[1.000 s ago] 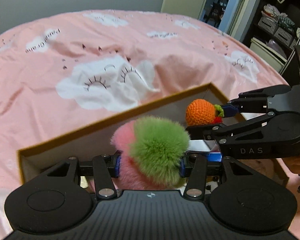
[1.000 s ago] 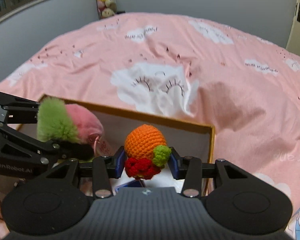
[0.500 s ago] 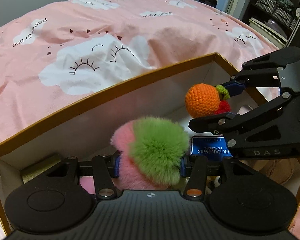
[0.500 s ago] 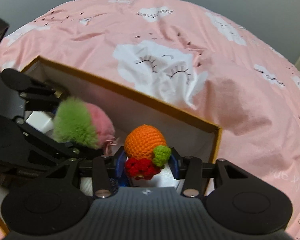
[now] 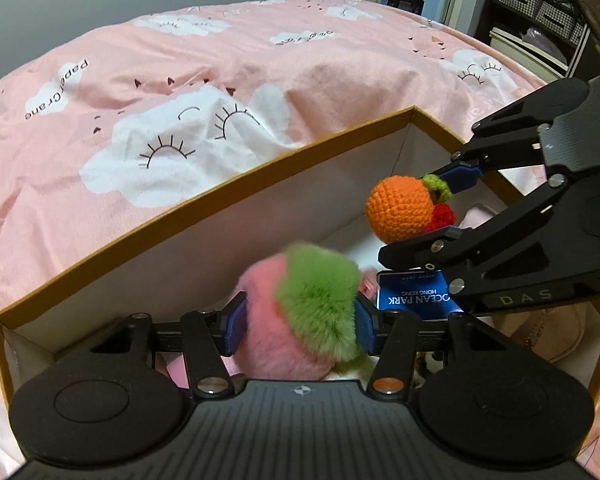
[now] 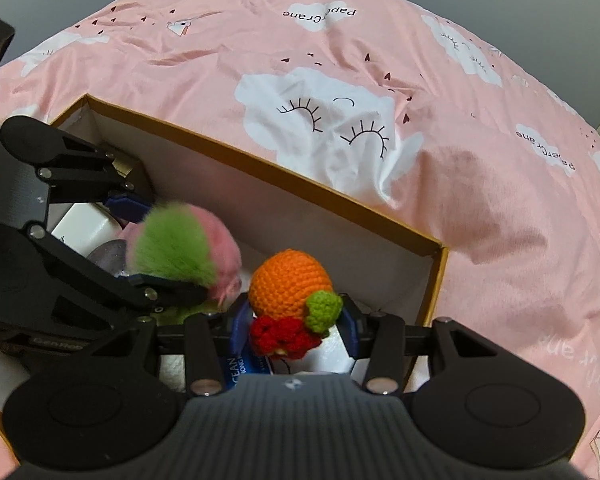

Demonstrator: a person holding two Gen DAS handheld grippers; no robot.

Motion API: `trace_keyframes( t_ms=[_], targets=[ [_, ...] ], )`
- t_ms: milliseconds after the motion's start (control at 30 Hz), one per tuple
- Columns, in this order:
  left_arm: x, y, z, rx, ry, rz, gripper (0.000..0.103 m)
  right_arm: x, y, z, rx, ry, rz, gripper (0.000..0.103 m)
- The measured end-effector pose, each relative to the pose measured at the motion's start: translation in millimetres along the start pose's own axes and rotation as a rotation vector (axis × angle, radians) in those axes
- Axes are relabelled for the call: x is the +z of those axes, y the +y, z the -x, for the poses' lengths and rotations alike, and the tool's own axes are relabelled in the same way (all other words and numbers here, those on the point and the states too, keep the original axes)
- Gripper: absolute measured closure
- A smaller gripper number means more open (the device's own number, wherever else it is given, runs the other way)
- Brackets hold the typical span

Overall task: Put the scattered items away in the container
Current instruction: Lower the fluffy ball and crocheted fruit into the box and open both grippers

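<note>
Step in hand: release of two soft toys into the box (image 5: 236,184), which lies on the bed (image 5: 260,64). Both of your claws hang inside its walls, above what is already stowed.

Item 1, fluffy pink-and-green pompom (image 5: 304,312). Carried by the left claw (image 5: 300,322), toward the near-left part of the box. Its jaws are opening; the pompom sits between the blue pads, its fur brushing both, its outline blurred as if slipping free. Let the jaws go wide before you lift, so fur does not cling to a pad and ride out with you.

Item 2, orange crocheted ball (image 6: 288,284) with red flower and green leaf. Held by the right claw (image 6: 296,330), part open, pads pressing the flower end; the ball stands proud above them. It hangs toward the box's right end, over a blue card (image 5: 416,296). Lower it, then open fully; dropped from height, I judge, it could bounce toward the right wall.

Withdraw each claw straight up, clear of the other.
</note>
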State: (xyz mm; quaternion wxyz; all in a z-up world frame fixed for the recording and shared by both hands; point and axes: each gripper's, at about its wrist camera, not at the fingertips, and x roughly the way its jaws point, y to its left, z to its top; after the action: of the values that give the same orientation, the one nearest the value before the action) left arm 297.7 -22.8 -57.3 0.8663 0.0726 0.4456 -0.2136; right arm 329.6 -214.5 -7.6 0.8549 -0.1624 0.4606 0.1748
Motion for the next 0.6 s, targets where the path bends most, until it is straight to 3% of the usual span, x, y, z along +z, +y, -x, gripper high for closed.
trace_keyframes(
  t_ms=[100,167,267,600],
  targets=[
    [1,2,7,-0.006,-0.012,0.004,0.043,0,0,0,-0.002,0.000,0.004,0.055],
    [1,3,12,-0.007,-0.022,0.005,0.055,0,1,0,-0.005,0.000,0.010,0.055],
    [1,5,16,-0.011,-0.027,0.006,0.061,2,5,-1,-0.021,0.001,0.040,0.055],
    [-4,9,19,-0.006,-0.028,0.024,0.063,7,12,2,-0.031,-0.001,0.091,0.049]
  ],
)
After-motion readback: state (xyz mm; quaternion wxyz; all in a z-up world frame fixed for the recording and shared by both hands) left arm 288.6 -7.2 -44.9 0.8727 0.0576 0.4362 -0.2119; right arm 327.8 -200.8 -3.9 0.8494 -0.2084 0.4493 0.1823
